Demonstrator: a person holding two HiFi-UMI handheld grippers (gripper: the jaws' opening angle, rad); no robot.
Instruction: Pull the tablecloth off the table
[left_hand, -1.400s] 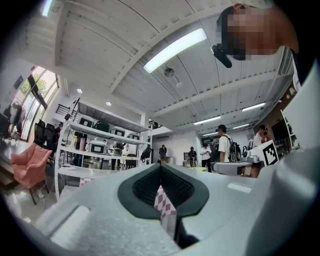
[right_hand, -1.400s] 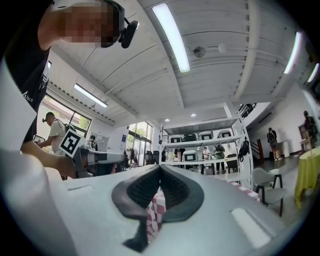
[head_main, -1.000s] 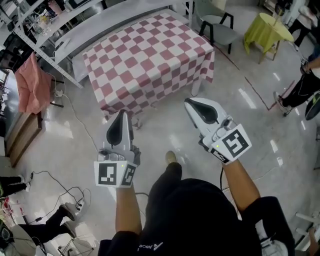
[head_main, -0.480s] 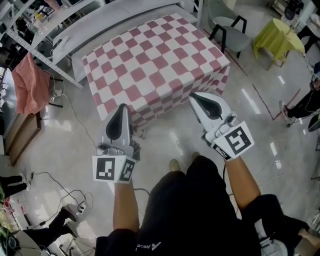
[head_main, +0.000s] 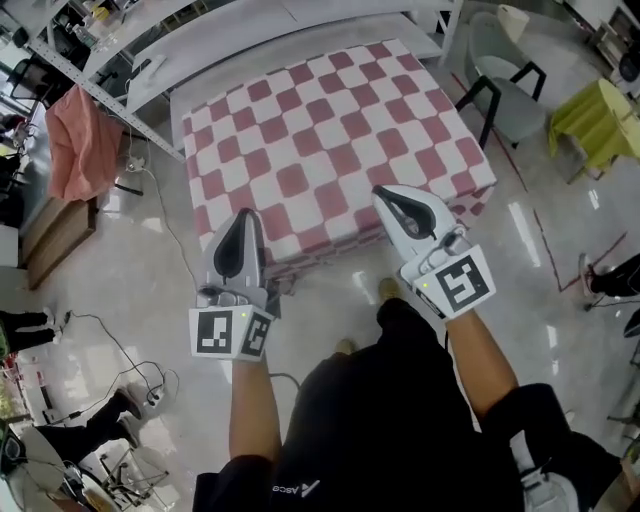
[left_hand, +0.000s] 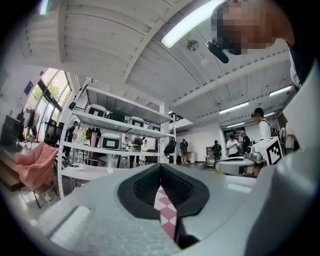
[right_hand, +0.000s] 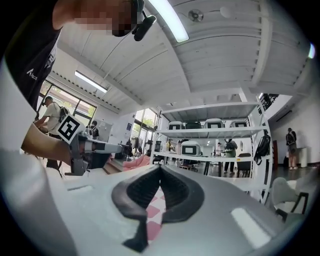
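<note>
**Tablecloth in place on the bench, both grippers closed and empty**

Tablecloth (head_main: 320, 150), checked in pink and white, covers the whole bench top and hangs over its edges. The near hem hangs just beyond the two grippers. The left gripper (head_main: 243, 214) and the right gripper (head_main: 386, 193) are held side by side at that near edge. Each has its jaws pressed together with nothing between them, and in both gripper views the checked cloth shows only through the gap below the tips.

The floor (head_main: 120, 270) is pale and glossy, with cables (head_main: 110, 360) trailing across it at the left. Metal shelving (head_main: 95, 95) runs behind the bench, with a pink cloth (head_main: 75, 140) draped from it. A grey chair (head_main: 505, 95) and a small table under a yellow-green cover (head_main: 595, 115) stand to the right. The gripper views show white ceiling panels, strip lights and people standing far off.

Each gripper carries a marker cube (head_main: 230, 333) with black-and-white squares. White lettering on the person's dark shirt (head_main: 300, 491) begins "ASC"; the rest is unclear.
</note>
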